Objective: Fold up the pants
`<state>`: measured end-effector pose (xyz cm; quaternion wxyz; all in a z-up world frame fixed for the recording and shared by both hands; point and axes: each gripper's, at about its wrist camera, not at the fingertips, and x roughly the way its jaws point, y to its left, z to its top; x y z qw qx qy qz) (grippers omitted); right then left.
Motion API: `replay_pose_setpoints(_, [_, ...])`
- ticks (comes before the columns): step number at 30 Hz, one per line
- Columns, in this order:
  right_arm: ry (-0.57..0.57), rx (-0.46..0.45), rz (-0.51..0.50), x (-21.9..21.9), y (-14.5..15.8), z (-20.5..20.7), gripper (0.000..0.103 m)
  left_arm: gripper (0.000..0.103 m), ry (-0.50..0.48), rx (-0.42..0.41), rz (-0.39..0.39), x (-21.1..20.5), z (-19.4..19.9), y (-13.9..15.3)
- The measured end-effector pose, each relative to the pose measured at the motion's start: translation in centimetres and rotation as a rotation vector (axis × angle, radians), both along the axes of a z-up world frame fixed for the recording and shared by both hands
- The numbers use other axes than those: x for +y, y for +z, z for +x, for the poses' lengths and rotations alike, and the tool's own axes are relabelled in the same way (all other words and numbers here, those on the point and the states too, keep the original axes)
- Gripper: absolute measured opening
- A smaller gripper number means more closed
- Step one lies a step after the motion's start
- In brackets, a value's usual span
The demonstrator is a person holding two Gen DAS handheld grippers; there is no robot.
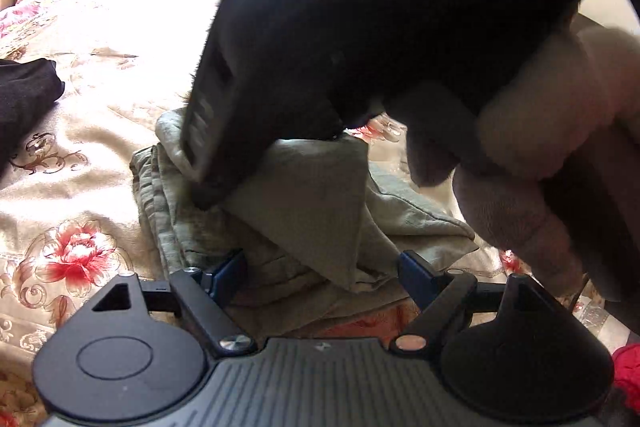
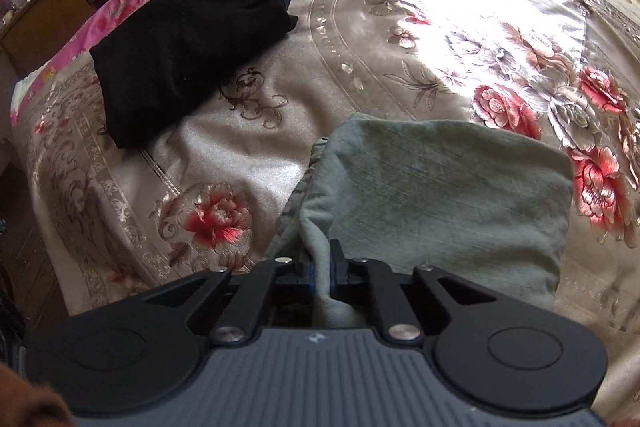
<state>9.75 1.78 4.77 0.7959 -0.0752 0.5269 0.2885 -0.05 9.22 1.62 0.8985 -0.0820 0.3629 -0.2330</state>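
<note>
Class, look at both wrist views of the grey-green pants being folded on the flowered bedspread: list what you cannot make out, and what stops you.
- Left wrist view: the far half of the grey-green pants is hidden by the blurred right tongs and the hand that holds them.
- Right wrist view: the near edge of the pants, hidden by the tongs' body; a fold lies between their fingers.
- Folded black garment: too dark to identify.
- Left tongs: contact with the cloth unclear.

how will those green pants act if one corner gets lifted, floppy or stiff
Probably floppy: the green pants already sag in soft rumpled layers and drape between the right gripper fingers. Likely light, since one pinched fold bunches easily. The stack may slide apart, because its layers sit loosely on the smooth floral bedspread.
</note>
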Motion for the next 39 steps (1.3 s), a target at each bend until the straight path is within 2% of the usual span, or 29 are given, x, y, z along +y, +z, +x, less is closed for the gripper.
replay_pose_setpoints(1, [0.004,0.030,0.031,0.0,0.1,0.1,0.021,0.095,-0.002,-0.002,0.009,-0.1,-0.1,0.0])
replay_pose_setpoints(3, [0.002,0.087,0.129,-0.1,0.2,0.1,0.021,0.095,0.001,-0.015,0.032,-0.2,-0.6,0.4])
replay_pose_setpoints(7, [-0.019,0.112,0.234,-0.9,0.6,0.1,0.021,0.095,0.066,-0.026,0.047,1.2,-2.5,1.4])
replay_pose_setpoints(9, [-0.055,0.093,0.271,-2.4,1.4,0.3,0.021,0.095,0.110,-0.023,0.041,2.2,-3.3,1.9])
replay_pose_setpoints(12, [-0.096,0.007,0.243,-5.0,2.4,0.1,0.022,0.095,0.153,-0.036,0.068,2.9,-4.1,2.6])
replay_pose_setpoints(14, [-0.125,-0.024,0.211,-6.5,2.3,0.2,0.023,0.095,0.162,-0.079,0.116,2.6,-4.6,3.4])
replay_pose_setpoints(16, [-0.142,-0.028,0.202,-7.4,1.8,0.8,0.023,0.095,0.150,-0.131,0.132,2.0,-4.5,4.1])
replay_pose_setpoints(19, [-0.132,-0.035,0.195,-6.9,0.6,2.5,0.023,0.095,0.094,-0.168,0.135,0.9,-3.2,4.7])
replay_pose_setpoints(22, [-0.070,-0.031,0.185,-4.9,-0.7,4.2,0.023,0.095,0.045,-0.199,0.188,-1.0,-1.9,4.4])
replay_pose_setpoints(24, [-0.044,-0.005,0.190,-3.7,-1.9,5.5,0.022,0.095,0.028,-0.192,0.211,-1.3,-0.5,3.8])
replay_pose_setpoints(27, [-0.080,0.006,0.173,-3.0,-3.9,7.8,0.021,0.095,0.028,-0.112,0.195,-0.4,1.8,2.0])
replay_pose_setpoints(30, [-0.148,0.056,0.256,-4.1,-5.2,9.6,0.018,0.095,0.081,-0.019,0.251,0.3,3.5,-0.5])
replay_pose_setpoints(32, [-0.176,0.083,0.307,-5.3,-5.0,9.9,0.020,0.098,0.101,0.026,0.237,0.9,3.5,-1.2])
replay_pose_setpoints(34, [-0.175,0.035,0.312,-7.0,-3.7,9.0,0.022,0.098,0.114,0.049,0.207,1.5,3.3,-0.9])
replay_pose_setpoints(36, [-0.182,-0.013,0.337,-9.4,-2.2,7.7,0.026,0.097,0.124,0.036,0.213,1.7,2.7,-0.1])
replay_pose_setpoints(39, [-0.218,-0.037,0.379,-13.5,-1.1,5.2,0.028,0.097,0.133,0.005,0.224,1.6,2.1,1.1])
